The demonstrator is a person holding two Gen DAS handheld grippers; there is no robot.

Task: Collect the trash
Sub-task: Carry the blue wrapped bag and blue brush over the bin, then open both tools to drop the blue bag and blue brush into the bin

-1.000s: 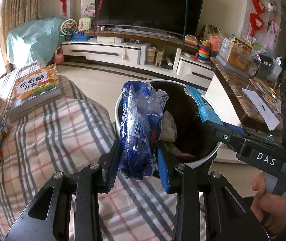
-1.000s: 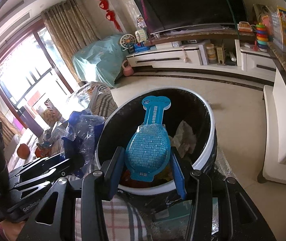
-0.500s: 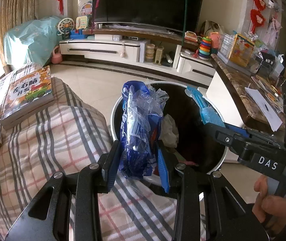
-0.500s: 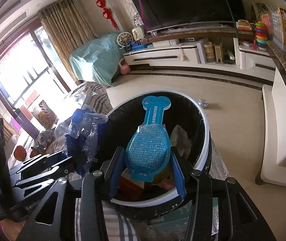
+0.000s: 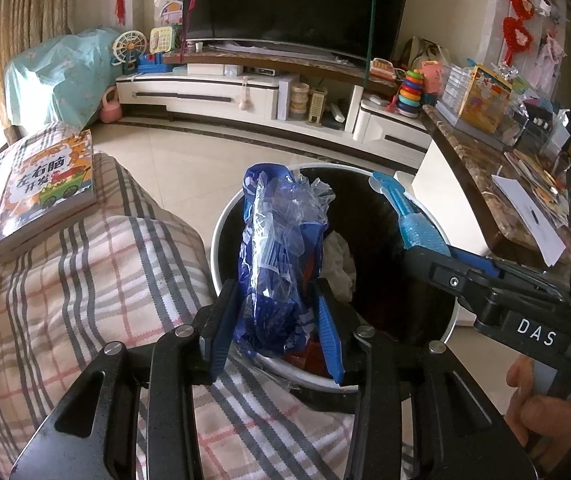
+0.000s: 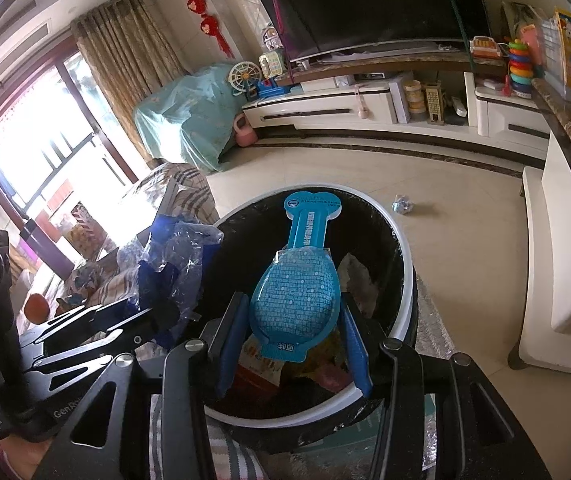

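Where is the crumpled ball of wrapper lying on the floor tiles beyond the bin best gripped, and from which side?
Come from straight above the small crumpled blue-silver wrapper ball and close the fingers across its middle. It lies alone on open beige floor tiles, roughly round with no handle or edge, so any sideways pinch across its bulk should probably hold.

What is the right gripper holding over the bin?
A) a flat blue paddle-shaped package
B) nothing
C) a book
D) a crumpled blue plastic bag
A: the right gripper is shut on the flat blue package, above the bin; the left gripper has the bag.
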